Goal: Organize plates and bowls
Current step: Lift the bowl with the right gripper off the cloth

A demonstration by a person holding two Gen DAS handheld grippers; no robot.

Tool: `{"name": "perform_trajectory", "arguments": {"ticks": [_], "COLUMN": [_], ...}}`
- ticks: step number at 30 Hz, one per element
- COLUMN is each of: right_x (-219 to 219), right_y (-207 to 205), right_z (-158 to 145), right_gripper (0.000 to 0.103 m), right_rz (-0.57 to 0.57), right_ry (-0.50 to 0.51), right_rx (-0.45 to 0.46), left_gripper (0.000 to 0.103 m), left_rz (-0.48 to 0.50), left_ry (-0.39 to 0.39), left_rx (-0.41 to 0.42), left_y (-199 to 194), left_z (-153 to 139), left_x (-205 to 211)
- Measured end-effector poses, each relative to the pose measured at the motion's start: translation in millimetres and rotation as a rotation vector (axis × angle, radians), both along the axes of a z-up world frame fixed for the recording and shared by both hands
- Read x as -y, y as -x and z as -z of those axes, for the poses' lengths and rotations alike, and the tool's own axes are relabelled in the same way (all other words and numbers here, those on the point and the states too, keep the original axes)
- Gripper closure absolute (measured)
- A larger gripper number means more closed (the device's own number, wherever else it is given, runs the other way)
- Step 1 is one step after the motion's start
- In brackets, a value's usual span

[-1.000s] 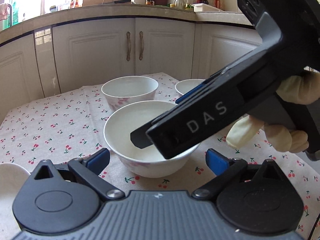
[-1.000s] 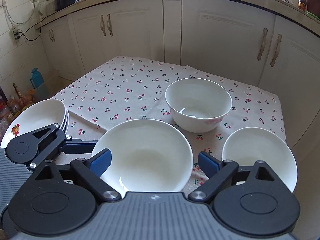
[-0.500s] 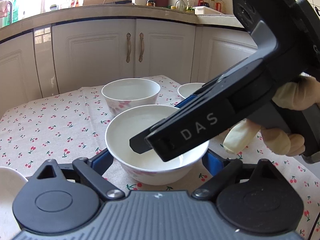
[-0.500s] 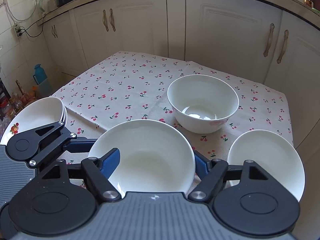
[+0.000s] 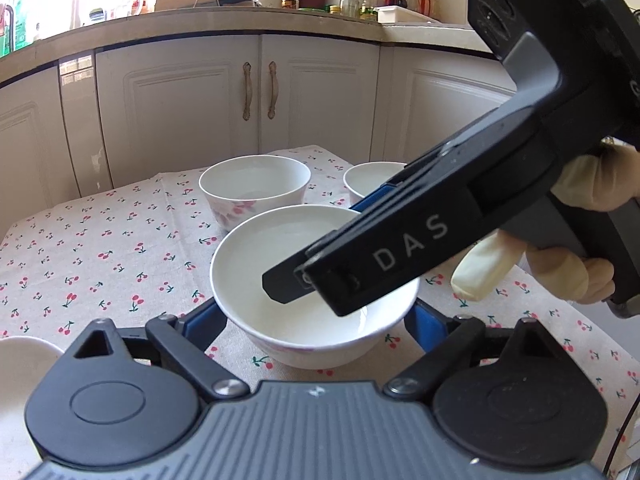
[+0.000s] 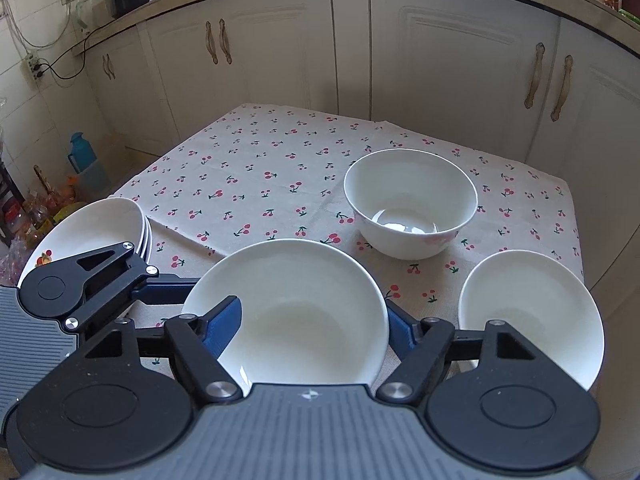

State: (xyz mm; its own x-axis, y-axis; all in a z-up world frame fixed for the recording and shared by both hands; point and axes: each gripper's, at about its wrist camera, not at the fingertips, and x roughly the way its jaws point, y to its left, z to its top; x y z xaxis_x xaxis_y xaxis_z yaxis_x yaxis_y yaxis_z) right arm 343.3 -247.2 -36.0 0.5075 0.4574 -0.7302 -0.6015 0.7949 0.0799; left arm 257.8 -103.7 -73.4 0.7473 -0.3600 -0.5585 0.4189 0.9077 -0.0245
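Observation:
A white bowl (image 5: 276, 264) with pink flowers sits on the cherry-print tablecloth between the blue pads (image 5: 202, 322) of my left gripper (image 5: 314, 320), which is open around its sides. My right gripper (image 6: 314, 320) reaches over the same bowl (image 6: 296, 312) from the other side, also open, one pad (image 6: 224, 320) inside the rim and one outside. In the left wrist view the right gripper's body (image 5: 400, 256) crosses above the bowl. A second deep bowl (image 6: 410, 202) and a third bowl (image 6: 528, 312) stand nearby.
A stack of white plates (image 6: 92, 232) sits at the table's left edge in the right wrist view. White kitchen cabinets (image 5: 256, 92) surround the table. The tablecloth (image 6: 260, 168) covers the table. A blue flask (image 6: 80, 158) stands on the floor.
Both grippers have moved in closer around the near bowl. The right gripper's jaws have narrowed towards the bowl's rim. The bowls have not moved.

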Motion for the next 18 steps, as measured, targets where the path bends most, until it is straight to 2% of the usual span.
{"name": "perform_trajectory", "arguments": {"ticks": [18], "right_x": [1.9], "right_y": [82.5], "right_z": [-22.7], "right_gripper": [0.023], "right_rz": [0.055], "right_ry": [0.003], "right_rx": [-0.019], "left_gripper": [0.009], "left_rz": [0.138], "left_ry": [0.001], "left_rx": [-0.034], "left_y": [59.3], "left_z": [-19.8], "left_x": [-9.3]}}
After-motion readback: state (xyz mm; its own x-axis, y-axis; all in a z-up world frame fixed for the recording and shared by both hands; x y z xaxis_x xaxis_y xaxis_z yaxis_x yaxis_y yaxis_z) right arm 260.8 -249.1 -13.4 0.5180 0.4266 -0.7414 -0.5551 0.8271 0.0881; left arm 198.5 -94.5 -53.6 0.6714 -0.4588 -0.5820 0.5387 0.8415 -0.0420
